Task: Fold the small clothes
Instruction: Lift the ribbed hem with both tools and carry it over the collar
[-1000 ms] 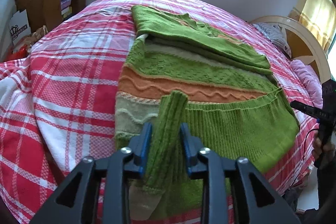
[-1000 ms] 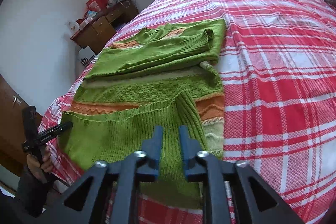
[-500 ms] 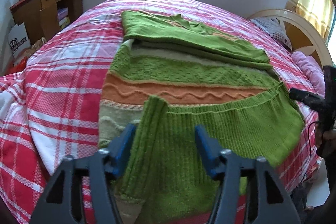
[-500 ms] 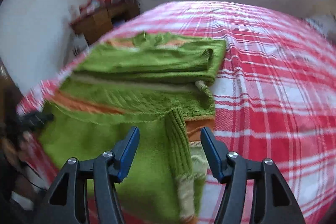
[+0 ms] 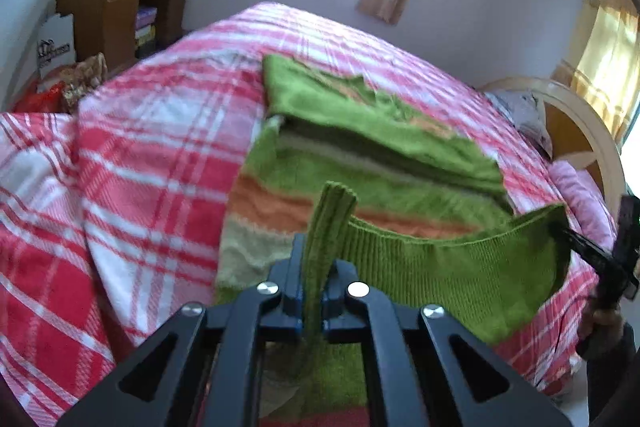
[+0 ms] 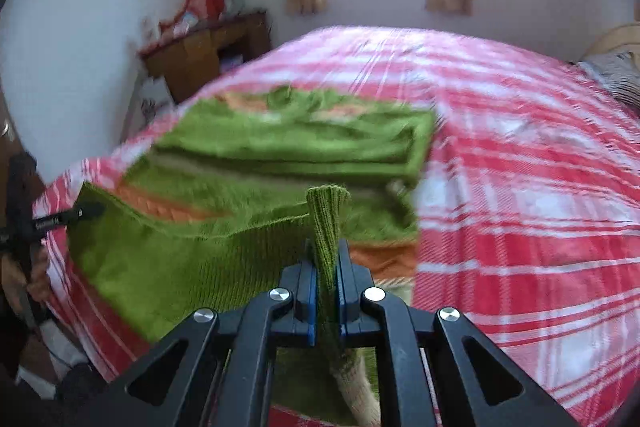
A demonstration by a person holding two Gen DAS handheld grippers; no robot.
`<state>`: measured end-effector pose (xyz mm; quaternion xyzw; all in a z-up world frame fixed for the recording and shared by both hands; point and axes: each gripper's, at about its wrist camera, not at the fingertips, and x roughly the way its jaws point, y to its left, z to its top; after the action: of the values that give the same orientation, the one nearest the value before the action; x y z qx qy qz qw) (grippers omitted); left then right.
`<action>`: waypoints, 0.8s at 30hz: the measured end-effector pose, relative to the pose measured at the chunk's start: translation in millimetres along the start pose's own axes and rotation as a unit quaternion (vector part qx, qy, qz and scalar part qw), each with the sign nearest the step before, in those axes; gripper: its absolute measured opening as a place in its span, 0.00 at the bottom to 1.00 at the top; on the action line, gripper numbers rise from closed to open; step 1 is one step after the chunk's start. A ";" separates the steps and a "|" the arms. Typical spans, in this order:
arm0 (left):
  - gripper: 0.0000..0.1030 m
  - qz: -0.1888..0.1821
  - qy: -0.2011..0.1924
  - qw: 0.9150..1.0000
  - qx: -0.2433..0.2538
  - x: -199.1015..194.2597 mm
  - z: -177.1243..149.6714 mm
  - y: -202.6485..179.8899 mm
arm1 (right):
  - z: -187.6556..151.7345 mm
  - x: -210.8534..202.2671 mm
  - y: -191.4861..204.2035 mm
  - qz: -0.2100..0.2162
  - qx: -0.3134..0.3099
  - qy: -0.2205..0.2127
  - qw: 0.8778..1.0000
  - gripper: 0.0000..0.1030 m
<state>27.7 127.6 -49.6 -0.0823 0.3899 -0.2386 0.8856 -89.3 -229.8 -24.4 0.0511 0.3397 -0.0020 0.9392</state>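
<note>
Two grips on, one per corner: my left hand-held gripper (image 5: 316, 279) is clamped on a bunched ribbed fold of the green sweater (image 5: 360, 163) at its near left hem corner, and my right hand-held gripper (image 6: 327, 277) is clamped the same way on the near right corner. Both closed tight w/ knit standing up between the blue pads, so the hold looks solid.

Sweater lies on the bed (image 6: 520, 147), plaid cover under it, sleeves/top part already folded across near the far end. Hem (image 5: 460, 267) is lifted off the bed and hangs between the two corners, sagging a bit in the middle. Frames are blurry, so fine detail of the far edge is hard to read.

Step now, imo: carry the hem over to the collar end for the bottom-to-top fold. To do it well:
- keep both corners level and the same way apart so the hem stays taut, no sag
- lift enough that the striped mid-part doesn't drag and pull the folded sleeves out
- lay hem edge square on the far edge, not skewed
- let go only once knit rests flat, else thick rib springs back

Risk: knit is stretchy, uneven pull = crooked fold.
</note>
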 end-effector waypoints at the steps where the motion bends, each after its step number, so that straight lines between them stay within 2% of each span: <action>1: 0.05 0.002 -0.006 1.000 0.001 -2.0 6.3 -2.5 | 4.0 -4.2 0.0 -0.004 0.003 -0.007 1.000 0.06; 6: 0.05 -0.003 -0.028 1.000 -0.002 -3.5 35.3 -8.3 | 24.6 -16.5 2.5 -0.022 0.007 -0.043 0.999 0.06; 10: 0.05 0.013 -0.030 0.999 -0.006 6.3 57.9 -9.5 | 43.2 -13.2 3.0 -0.040 0.003 -0.055 0.998 0.06; 24: 0.05 0.024 -0.036 0.998 -0.036 52.3 122.4 -5.8 | 99.8 25.8 -13.5 -0.075 0.010 -0.065 0.995 0.06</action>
<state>145.4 92.1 1.8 -0.1131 0.3679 -0.1999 0.9010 -6.4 -252.2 34.1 0.0343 0.2810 -0.0787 0.9559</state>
